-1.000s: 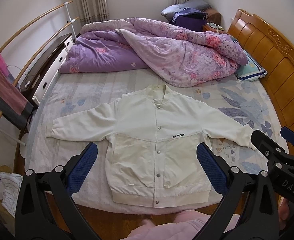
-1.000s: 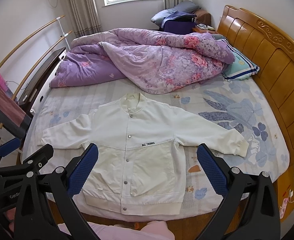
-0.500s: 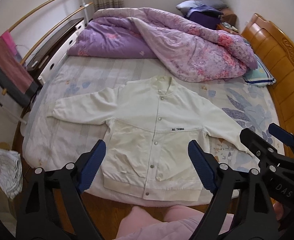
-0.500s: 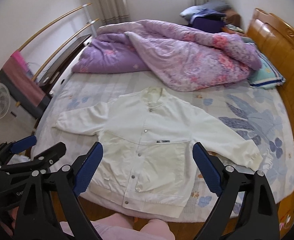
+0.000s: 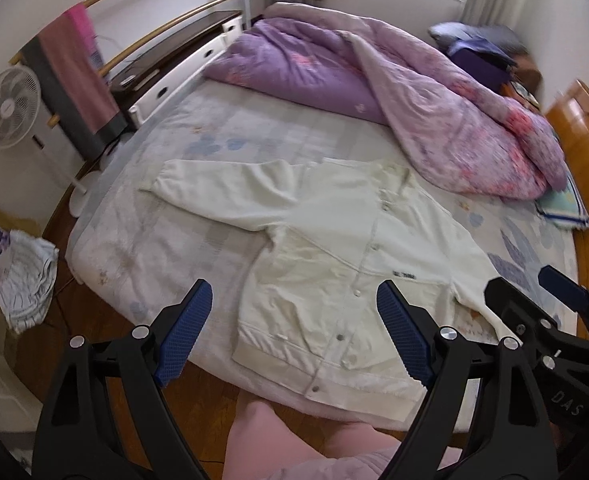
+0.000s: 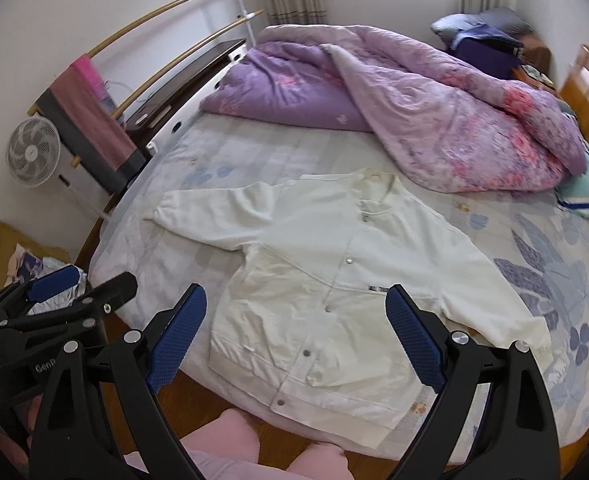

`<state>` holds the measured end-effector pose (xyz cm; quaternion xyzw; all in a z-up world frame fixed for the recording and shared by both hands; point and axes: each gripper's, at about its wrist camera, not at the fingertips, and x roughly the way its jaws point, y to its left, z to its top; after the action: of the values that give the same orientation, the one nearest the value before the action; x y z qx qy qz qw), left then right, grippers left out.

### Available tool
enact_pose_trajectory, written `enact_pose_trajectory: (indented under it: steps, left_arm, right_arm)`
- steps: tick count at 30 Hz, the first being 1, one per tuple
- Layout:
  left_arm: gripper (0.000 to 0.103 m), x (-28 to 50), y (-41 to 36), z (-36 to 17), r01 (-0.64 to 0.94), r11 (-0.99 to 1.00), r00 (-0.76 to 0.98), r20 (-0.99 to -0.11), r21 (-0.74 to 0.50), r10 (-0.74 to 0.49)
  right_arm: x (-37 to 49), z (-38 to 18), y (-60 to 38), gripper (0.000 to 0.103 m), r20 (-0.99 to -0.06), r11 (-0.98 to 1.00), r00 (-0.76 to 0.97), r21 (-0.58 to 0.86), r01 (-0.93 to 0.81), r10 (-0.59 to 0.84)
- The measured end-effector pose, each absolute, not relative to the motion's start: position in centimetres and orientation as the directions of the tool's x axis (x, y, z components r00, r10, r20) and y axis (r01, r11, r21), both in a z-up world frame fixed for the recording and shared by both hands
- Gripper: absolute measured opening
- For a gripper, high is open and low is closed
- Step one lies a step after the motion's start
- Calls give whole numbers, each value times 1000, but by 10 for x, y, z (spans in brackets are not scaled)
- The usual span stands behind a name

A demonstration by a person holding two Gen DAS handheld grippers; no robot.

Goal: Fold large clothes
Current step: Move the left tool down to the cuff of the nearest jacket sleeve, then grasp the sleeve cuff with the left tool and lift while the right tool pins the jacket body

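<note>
White jacket (image 5: 334, 248) lies flat, face up, buttoned, sleeves spread, on the bed (image 5: 198, 148) near its front edge. Left gripper (image 5: 294, 336) and right gripper (image 6: 296, 340) both hover above it, jaws wide apart, holding nothing. Fabric looks soft, light and floppy; likely best pinched at a sleeve cuff (image 5: 162, 180) or hem corner, since the middle would bunch.

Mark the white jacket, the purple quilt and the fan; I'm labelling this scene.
white jacket (image 6: 314, 248), right wrist view, on its chest panel.
purple quilt (image 6: 434, 112), right wrist view, on its floral top.
fan (image 5: 10, 106), left wrist view, on its grille.
</note>
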<state>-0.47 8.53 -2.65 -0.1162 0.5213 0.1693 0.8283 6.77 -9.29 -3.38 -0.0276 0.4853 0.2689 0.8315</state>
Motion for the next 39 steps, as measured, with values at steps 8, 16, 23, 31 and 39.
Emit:
enact_pose_trajectory:
  steps: [8, 16, 23, 31, 39]
  left_arm:
    - [85, 2, 203, -49, -428, 895, 450, -889, -129, 87]
    - [86, 32, 334, -103, -428, 892, 455, -888, -147, 71]
    - [88, 60, 434, -189, -538, 822, 420, -905, -185, 71]
    - [88, 96, 527, -305, -657, 727, 329, -943, -199, 40]
    - [82, 118, 614, -397, -780, 564, 348, -937, -270, 34]
  right_arm:
    - [84, -47, -6, 88, -776, 830, 370, 332, -449, 511]
    - [121, -83, 77, 86, -777, 888, 440, 338, -312, 450]
    - [165, -152, 130, 70, -831, 931, 438, 238, -277, 342]
    - [209, -242, 164, 69, -892, 950, 384, 130, -285, 237]
    - [230, -317, 179, 69, -949, 954, 273, 75, -292, 158]
